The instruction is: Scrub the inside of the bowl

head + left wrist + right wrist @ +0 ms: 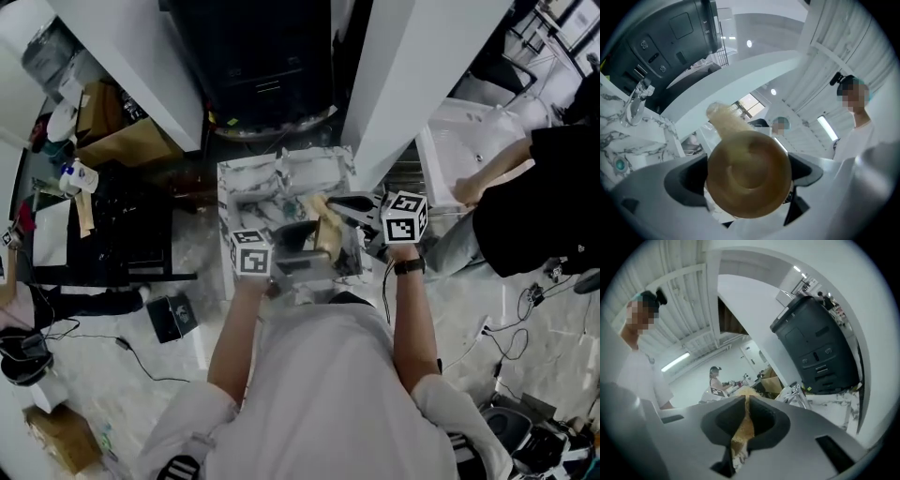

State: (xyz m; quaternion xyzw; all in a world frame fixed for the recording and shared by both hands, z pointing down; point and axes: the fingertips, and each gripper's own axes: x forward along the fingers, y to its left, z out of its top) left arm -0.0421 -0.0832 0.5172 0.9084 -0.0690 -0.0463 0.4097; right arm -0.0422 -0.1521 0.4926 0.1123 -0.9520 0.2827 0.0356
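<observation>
A marble-patterned counter [234, 183] lies below the person in the head view, and a tall black machine [258, 56] stands past its far edge. Both grippers are held up over the near half of that counter, level, with their tips turned toward each other above its middle.

The left gripper [750, 183] has its jaws clamped on the tan bowl [747, 161], one dark pad pressing on each side of the rim. The bowl is lifted clear of the counter and tipped on its side: its round underside with the foot ring faces the left gripper view's camera, and its opening faces away, toward the other gripper.

The right gripper [746, 420] has its jaws drawn almost together, pinching a thin, fibrous tan scrubber [740, 439] that runs down the slit between the pads and sticks out at both ends.

In the left gripper view a pale part of the scrubber rises from behind the bowl's upper left rim; whether it touches the inside cannot be told.

A chrome faucet [635, 101] stands on the counter at the left edge of that view
</observation>
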